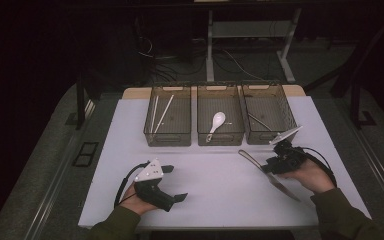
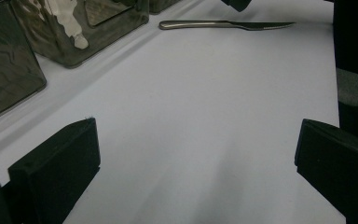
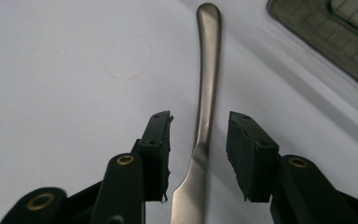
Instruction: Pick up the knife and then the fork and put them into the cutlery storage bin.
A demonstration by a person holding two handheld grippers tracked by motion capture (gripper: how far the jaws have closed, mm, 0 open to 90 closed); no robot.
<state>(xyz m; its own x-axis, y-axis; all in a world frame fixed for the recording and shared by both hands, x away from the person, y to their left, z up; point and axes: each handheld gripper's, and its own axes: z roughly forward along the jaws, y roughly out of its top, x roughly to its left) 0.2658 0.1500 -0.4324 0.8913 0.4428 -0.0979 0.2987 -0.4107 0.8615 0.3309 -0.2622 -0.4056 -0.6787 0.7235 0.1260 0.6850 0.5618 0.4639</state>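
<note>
A metal table knife [image 1: 251, 160] lies on the white table [image 1: 215, 200], right of centre, its handle toward the bins. My right gripper [image 1: 269, 168] hovers low over it. In the right gripper view the knife [image 3: 207, 93] runs between the jaws of my right gripper [image 3: 199, 122] with a gap on each side, so that gripper is open. My left gripper [image 1: 178, 182] rests at the front left, open wide with nothing between its fingers. In the left gripper view my left gripper [image 2: 196, 140] faces bare table, with the knife [image 2: 223, 24] far ahead.
Three dark mesh bins stand in a row at the back. The left bin [image 1: 167, 136] holds pale sticks, the middle bin [image 1: 221, 136] a white spoon [image 1: 216, 124], and the right bin [image 1: 262, 137] a thin metal utensil. The person's forearms enter from the bottom edge.
</note>
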